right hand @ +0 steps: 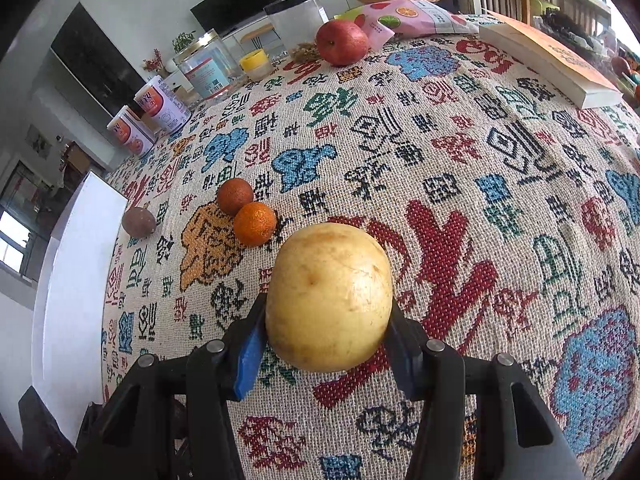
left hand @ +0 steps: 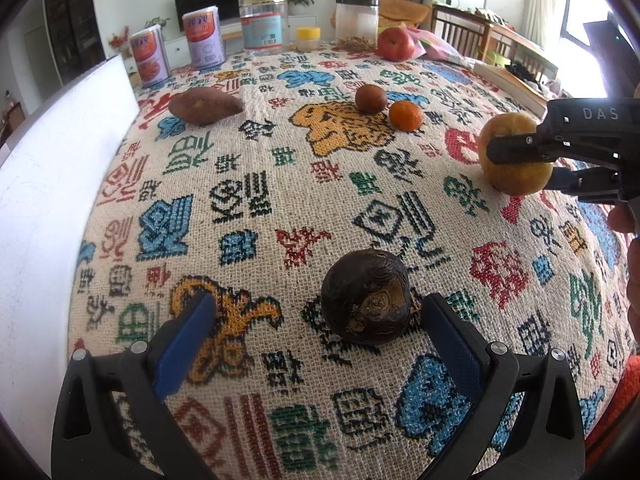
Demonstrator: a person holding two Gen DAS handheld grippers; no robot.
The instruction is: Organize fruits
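- Two grippers: right gripper clenched on the yellow fruit, lower centre of its view;
- left gripper spread wide; dark round fruit between its fingers, lower centre, on the patterned cloth.

Bright daylight enters from the overexposed window at far right; fruit shadows are short and soft; fisheye distortion bends the edges; corners vignette black; focus sharp
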